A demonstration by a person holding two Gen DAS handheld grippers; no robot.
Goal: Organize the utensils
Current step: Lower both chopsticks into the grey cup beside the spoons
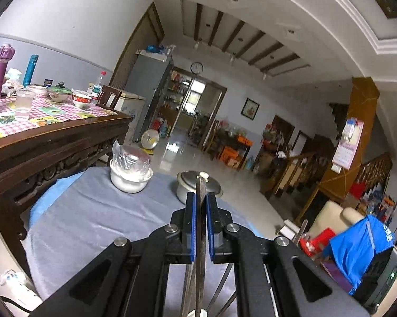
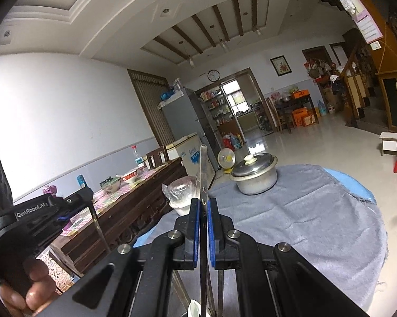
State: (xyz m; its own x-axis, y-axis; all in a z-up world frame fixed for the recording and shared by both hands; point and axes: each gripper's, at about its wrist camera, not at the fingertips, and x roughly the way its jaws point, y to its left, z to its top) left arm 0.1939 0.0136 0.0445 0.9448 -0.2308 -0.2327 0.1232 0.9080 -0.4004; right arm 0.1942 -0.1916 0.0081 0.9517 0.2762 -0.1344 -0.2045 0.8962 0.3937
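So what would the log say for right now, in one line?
left gripper: shut on metal utensil | right gripper: shut on flat metal handle | pot: lidded, on grey cloth

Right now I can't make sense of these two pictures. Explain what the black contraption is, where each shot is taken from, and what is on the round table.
No robot here: a person carries a handheld gripper in each hand, with a camera on each looking forward along its fingers. One picture comes from the left gripper, the other from the right gripper. Each is shut on a thin metal utensil handle. The grey cloth on the round table carries a lidded metal pot and a white bowl wrapped in clear plastic. The right view also shows the person's hand gripping the left gripper's handle.
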